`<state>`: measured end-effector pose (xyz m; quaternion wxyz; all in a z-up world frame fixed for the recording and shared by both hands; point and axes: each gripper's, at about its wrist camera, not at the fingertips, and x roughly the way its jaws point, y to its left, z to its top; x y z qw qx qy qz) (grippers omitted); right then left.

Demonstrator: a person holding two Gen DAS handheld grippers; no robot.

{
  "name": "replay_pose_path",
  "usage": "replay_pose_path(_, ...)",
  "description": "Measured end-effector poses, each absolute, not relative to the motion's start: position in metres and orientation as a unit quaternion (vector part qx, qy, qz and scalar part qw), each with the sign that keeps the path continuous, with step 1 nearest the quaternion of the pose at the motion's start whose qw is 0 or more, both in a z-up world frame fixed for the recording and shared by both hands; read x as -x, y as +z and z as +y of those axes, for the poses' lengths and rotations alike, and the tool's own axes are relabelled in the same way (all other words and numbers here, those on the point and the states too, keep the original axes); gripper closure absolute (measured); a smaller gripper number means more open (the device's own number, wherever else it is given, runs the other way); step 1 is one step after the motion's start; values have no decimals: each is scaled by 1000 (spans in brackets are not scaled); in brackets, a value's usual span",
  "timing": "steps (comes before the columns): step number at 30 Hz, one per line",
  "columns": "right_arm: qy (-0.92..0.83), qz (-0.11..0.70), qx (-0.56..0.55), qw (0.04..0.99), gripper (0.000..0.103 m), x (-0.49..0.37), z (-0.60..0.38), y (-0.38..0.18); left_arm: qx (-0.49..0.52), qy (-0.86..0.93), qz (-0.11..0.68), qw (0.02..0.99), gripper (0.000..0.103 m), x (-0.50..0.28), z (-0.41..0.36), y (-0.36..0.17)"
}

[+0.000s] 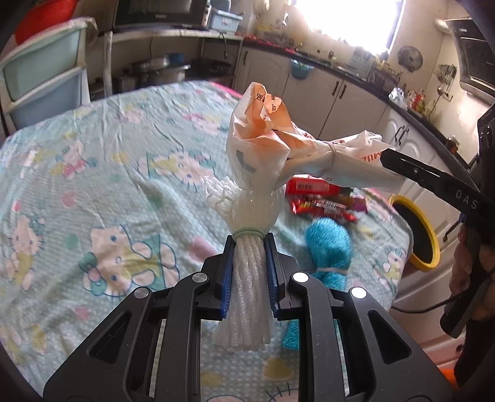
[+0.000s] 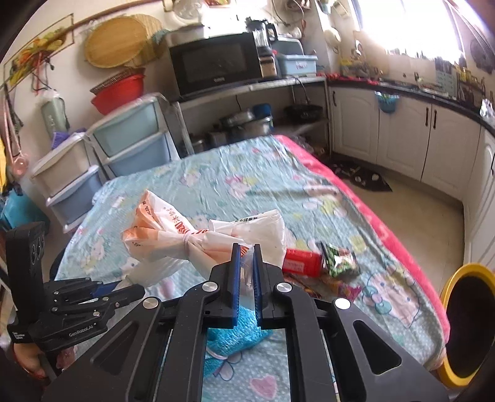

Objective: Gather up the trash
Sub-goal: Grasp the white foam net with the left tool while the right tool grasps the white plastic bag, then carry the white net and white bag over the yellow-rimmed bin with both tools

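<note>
1. Left gripper (image 1: 249, 247) pinches a white foam net (image 1: 247, 278) between its blue pads; the net is bunched under a green band and stands up from the jaws.
2. Right gripper (image 2: 246, 256) is pressed together on the end of a white-and-orange plastic bag (image 2: 173, 235), which is tied at the middle with a band.
3. Net and bag are both held above the table, apart from its cover; in the left wrist view the bag rises just behind the net.
4. Below lie a blue mesh bundle (image 1: 329, 247), red wrappers (image 1: 318, 198) and a green packet (image 2: 340, 259).
5. Bedsheet-style cartoon cloth (image 1: 92, 185), pale green with a pink edge, covers the table.
6. A yellow-rimmed bin (image 2: 464, 324) stands beside the table.
7. Around stand plastic drawers (image 2: 130, 139), a microwave (image 2: 216, 65), white cabinets (image 2: 402, 130) and a bright window (image 1: 346, 21).
</note>
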<state>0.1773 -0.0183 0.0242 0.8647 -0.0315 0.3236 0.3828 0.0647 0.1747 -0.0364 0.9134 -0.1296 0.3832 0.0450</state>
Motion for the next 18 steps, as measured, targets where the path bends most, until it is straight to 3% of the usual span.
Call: replay_pose_path(18,364,265,13,893,96,-160,-74,76,88,14,319,944,90,-67,119,23)
